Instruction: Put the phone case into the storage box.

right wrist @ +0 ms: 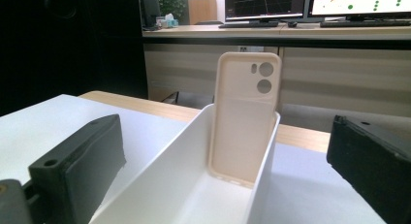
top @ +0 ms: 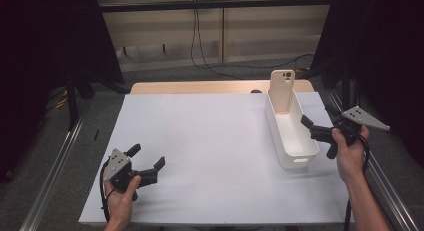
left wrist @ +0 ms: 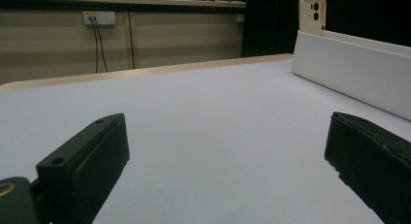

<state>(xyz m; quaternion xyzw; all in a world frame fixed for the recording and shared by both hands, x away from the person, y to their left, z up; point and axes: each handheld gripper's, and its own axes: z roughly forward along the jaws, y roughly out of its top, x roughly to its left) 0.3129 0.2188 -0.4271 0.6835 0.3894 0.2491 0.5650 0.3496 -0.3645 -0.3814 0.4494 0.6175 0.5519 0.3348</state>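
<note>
Right gripper (top: 316,137): its two black jaws stand wide apart and hold nothing. In the right gripper view they frame the near end of the long white plastic bin (right wrist: 194,185), with one jaw at each side of the bin's opening. In the high view this gripper sits just beside the bin's right wall (top: 300,136), held by the person's right hand (top: 350,153) at the right edge of the table.

Left gripper (top: 147,162): its jaws also stand wide apart and hold nothing. It is held low over the white sheet (top: 210,151) that covers the table, at the near left, in the person's left hand (top: 120,193), well apart from the bin. In the left gripper view the jaws point across bare sheet toward the bin's long side wall (left wrist: 349,73).

The bin lies lengthwise, near to far, on the right part of the table. The beige soft phone case (top: 281,91) stands upright at the bin's far end, leaning against the end wall, its upper part rising above the rim. The two round camera cut-outs (right wrist: 264,77) are at its top.

The table's wooden edge (top: 200,87) shows beyond the sheet.
</note>
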